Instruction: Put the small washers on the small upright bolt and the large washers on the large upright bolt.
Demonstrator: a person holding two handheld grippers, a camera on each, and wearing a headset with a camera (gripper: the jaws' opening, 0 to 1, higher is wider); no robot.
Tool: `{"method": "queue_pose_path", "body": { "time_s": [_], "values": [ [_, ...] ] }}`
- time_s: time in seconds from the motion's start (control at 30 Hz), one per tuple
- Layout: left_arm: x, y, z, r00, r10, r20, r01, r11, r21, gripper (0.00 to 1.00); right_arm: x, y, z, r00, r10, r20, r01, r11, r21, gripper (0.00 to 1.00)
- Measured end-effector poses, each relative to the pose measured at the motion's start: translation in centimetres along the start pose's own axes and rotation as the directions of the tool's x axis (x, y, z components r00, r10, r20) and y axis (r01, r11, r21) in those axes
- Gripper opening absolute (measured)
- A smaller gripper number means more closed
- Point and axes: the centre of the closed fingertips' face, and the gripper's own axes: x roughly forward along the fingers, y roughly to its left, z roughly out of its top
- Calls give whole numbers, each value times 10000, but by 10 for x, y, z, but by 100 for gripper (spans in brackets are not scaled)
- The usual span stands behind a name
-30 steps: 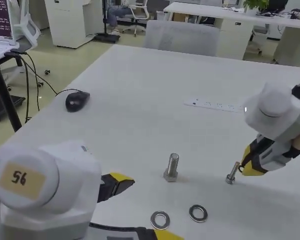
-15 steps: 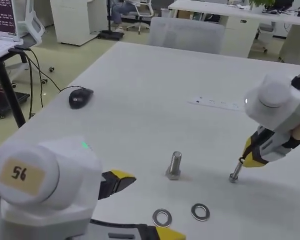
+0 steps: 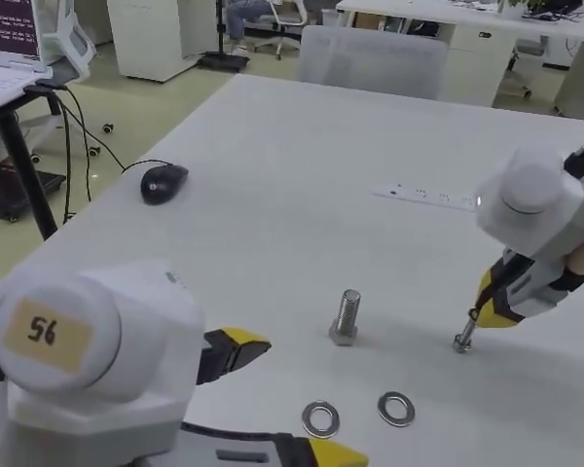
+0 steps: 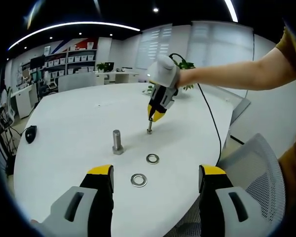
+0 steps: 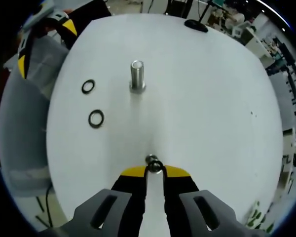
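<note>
White bench point(image 3: 273, 175): right tongs point(image 5: 155, 171) were closed on the small bolt point(image 3: 463, 337), which had risen from a lean to nearly upright within the second. Left tongs point(image 4: 157, 170) hung open and empty. Two washers point(image 3: 320, 419) lay loose near the large bolt point(image 3: 346, 317); none threaded yet.
</note>
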Motion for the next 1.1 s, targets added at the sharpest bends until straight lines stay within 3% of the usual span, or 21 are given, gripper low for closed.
{"method": "queue_pose_path", "body": {
  "time_s": [0.63,0.77,0.9,1.1],
  "values": [
    [0,1,-4,10000,75,-22,-75,9999,-120,69,31,4,-5,9995,300,-24,-300,9992,259,13],
    [0,1,-5,10000,92,-36,-93,9999,-145,69,34,5,-6,9995,322,6,-322,9990,295,13],
    [1,1,-6,10000,79,-35,-79,9998,-173,69,36,4,-5,9997,242,92,-245,9991,336,20],
    [0,1,-6,10000,78,-50,-79,9999,-138,69,30,7,-7,9998,147,167,-153,9991,388,19]
  ]
}}
